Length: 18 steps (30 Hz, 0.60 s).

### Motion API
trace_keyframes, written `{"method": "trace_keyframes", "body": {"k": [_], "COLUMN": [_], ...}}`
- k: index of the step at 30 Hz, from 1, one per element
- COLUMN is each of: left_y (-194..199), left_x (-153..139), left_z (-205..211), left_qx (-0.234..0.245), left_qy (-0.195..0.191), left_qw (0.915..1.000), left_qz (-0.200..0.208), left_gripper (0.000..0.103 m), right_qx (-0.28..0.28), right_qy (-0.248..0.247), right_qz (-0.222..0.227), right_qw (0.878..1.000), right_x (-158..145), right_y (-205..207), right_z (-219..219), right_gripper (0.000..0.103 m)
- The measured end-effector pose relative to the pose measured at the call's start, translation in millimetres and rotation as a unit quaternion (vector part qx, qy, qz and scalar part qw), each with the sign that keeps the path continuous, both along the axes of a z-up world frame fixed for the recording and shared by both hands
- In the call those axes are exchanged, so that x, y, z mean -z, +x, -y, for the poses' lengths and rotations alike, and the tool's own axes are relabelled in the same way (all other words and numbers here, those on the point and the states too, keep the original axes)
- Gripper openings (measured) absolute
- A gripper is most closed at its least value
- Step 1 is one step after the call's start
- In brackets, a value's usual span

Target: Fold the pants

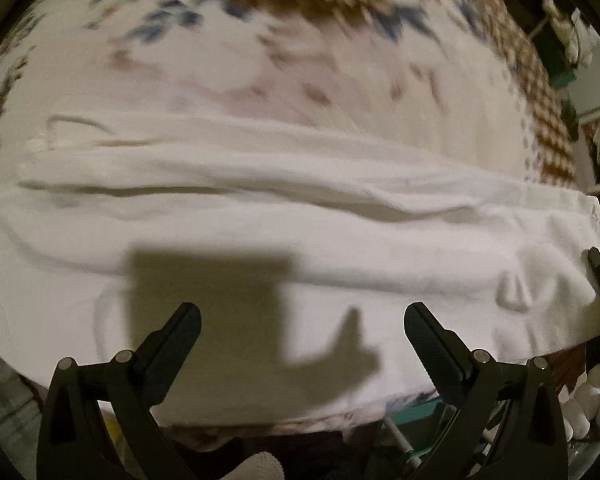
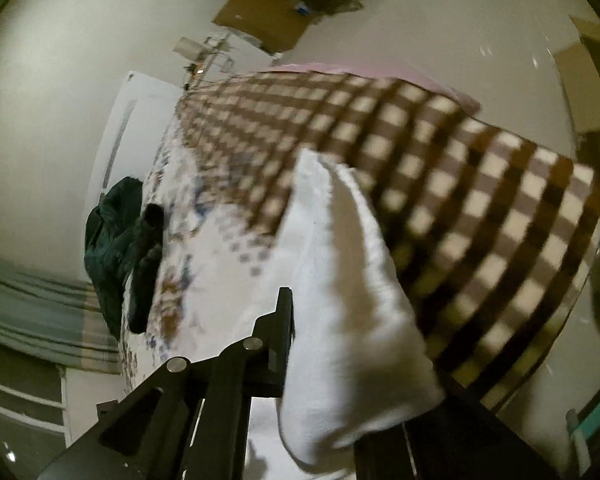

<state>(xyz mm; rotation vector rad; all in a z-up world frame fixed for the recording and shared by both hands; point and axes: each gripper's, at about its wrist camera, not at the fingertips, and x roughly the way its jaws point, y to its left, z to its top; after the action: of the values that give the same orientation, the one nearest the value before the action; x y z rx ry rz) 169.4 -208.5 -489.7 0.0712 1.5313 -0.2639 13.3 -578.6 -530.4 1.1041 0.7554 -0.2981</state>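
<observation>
Across the lower half of the left wrist view, white pants [image 1: 300, 220] lie lengthwise on the patterned bedcover [image 1: 260, 60]; left gripper [image 1: 302, 320] hovers agape, empty. Right gripper [image 2: 320, 344] pinches a raised pant end. Folding appears underway, crosswise fold unfinished.

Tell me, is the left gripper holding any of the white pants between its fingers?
No. The left gripper has its fingers spread wide apart above the white pants, with no cloth between them.
</observation>
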Motion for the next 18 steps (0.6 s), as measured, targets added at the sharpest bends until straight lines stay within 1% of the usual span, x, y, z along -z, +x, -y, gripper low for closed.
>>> {"method": "trace_keyframes", "body": {"k": [1, 3, 4, 5, 6, 8, 10, 13, 15, 18], "left_y": [4.4, 12.4, 15.8, 19.3, 18.2, 5.6, 2.2, -10.9, -13.0, -15.5], "left_x": [-12.2, -28.2, -34.4, -42.2, -46.1, -63.4, -70.9, -74.7, -75.7, -69.4], "left_z": [-10.0, -32.1, -36.4, -49.2, -56.7, -84.2, -110.8, -160.6, -188.6, -233.3], "left_qx": [-0.006, -0.018, -0.023, -0.030, -0.036, -0.051, -0.066, -0.091, -0.106, -0.134], "left_qy": [-0.004, -0.012, -0.016, -0.023, -0.025, -0.028, -0.030, -0.023, -0.016, -0.003], "left_qw": [0.9999, 0.9995, 0.9993, 0.9989, 0.9986, 0.9976, 0.9965, 0.9942, 0.9927, 0.9896], "left_qz": [0.011, 0.023, 0.025, 0.028, 0.030, 0.036, 0.042, 0.052, 0.055, 0.053], "left_gripper": [0.103, 0.103, 0.103, 0.103, 0.103, 0.103, 0.103, 0.103, 0.103, 0.103], "right_qx": [-0.010, -0.035, -0.045, -0.075, -0.087, -0.107, -0.132, -0.174, -0.202, -0.244], "right_qy": [-0.010, -0.028, -0.035, -0.038, -0.044, -0.050, -0.052, -0.055, -0.049, -0.044], "right_qz": [0.005, 0.015, 0.017, 0.035, 0.039, 0.042, 0.046, 0.048, 0.045, 0.033], "right_qw": [1.000, 0.999, 0.998, 0.996, 0.994, 0.992, 0.989, 0.982, 0.977, 0.968], "right_x": [-13.6, -40.3, -49.9, -60.1, -69.1, -80.4, -89.4, -93.6, -87.0, -67.0], "right_y": [8.2, 17.0, 18.9, 23.4, 28.8, 34.4, 44.8, 60.6, 68.1, 78.2], "right_z": [-9.6, -36.8, -50.0, -63.9, -81.8, -111.7, -151.5, -214.4, -256.4, -319.5], "right_gripper": [0.006, 0.005, 0.005, 0.005, 0.005, 0.005, 0.005, 0.005, 0.005, 0.005]}}
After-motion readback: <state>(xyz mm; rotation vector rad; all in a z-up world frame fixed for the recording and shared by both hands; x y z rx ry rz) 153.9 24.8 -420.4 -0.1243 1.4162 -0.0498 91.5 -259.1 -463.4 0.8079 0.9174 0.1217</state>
